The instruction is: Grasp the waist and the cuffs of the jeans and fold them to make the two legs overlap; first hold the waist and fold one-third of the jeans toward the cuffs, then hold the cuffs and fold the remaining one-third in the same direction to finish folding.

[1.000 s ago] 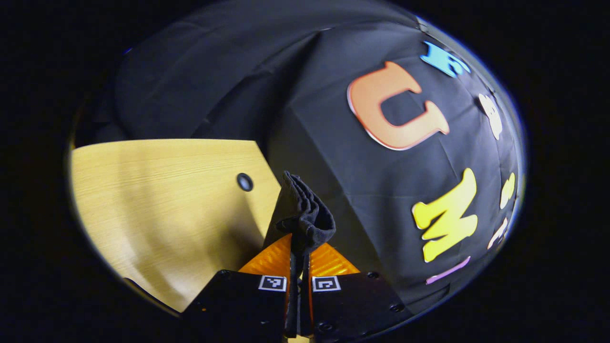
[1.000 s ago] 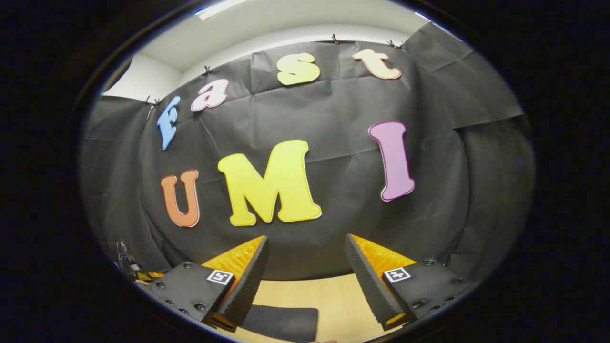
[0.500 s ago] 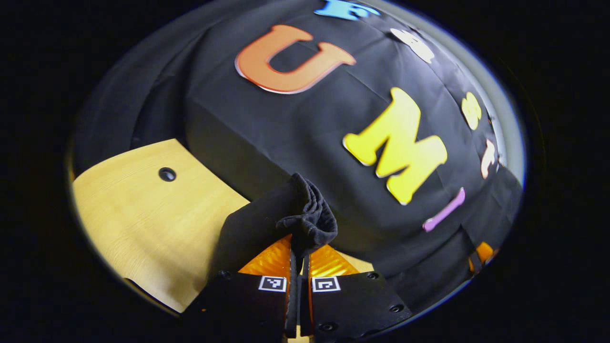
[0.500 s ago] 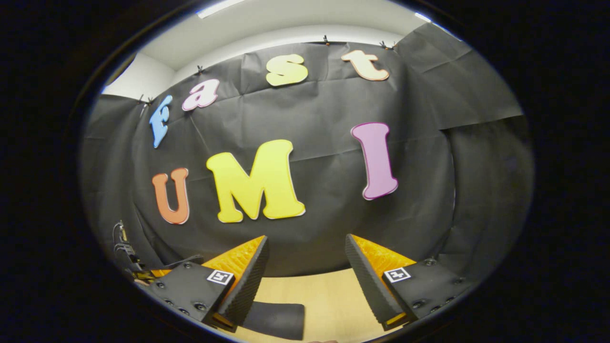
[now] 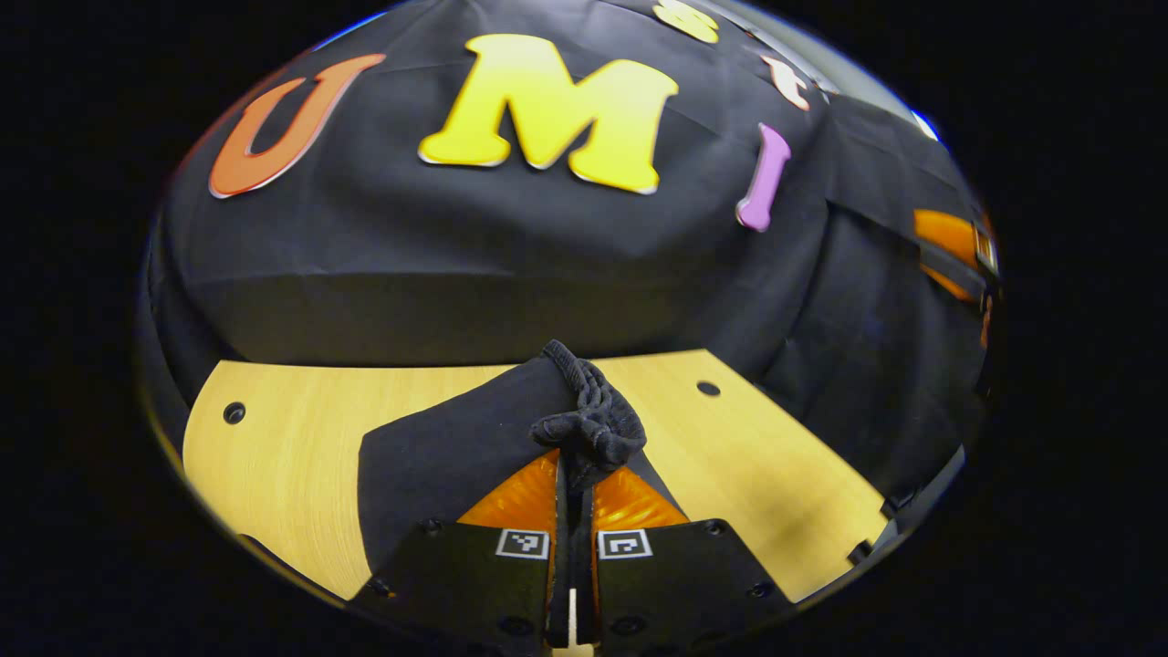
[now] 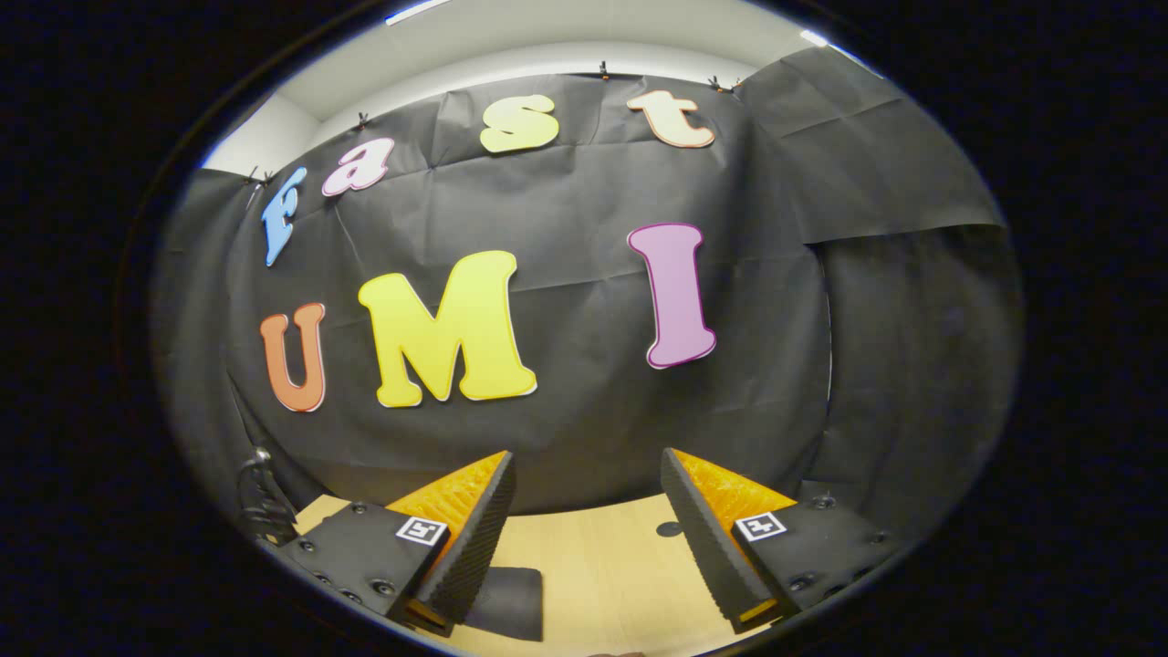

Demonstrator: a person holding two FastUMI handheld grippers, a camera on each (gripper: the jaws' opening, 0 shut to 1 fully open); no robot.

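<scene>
The dark jeans (image 5: pixel 438 452) lie on the light wooden table (image 5: pixel 274 438) in the left gripper view, spreading to the left of my fingers. My left gripper (image 5: pixel 575 479) is shut on a bunched edge of the jeans (image 5: pixel 589 424), which sticks up in a wad above the fingertips. Which end of the jeans this is I cannot tell. In the right gripper view my right gripper (image 6: pixel 589 497) stands open above the table (image 6: pixel 593 566) with nothing between its fingers. A dark piece of the jeans (image 6: pixel 511 602) lies low, just right of its left finger.
The black cloth wall (image 5: pixel 511 255) closes off the table's far edge. Small round holes (image 5: pixel 234 412) dot the tabletop, one more hole (image 5: pixel 708 388) to the right. The other gripper (image 5: pixel 954 246) shows at the far right. A dark cable clump (image 6: pixel 265 493) sits at the left.
The left gripper has swung to the right with the jeans edge still held, so more of the table and the spread cloth show. The right gripper has turned slightly right and stays open.
</scene>
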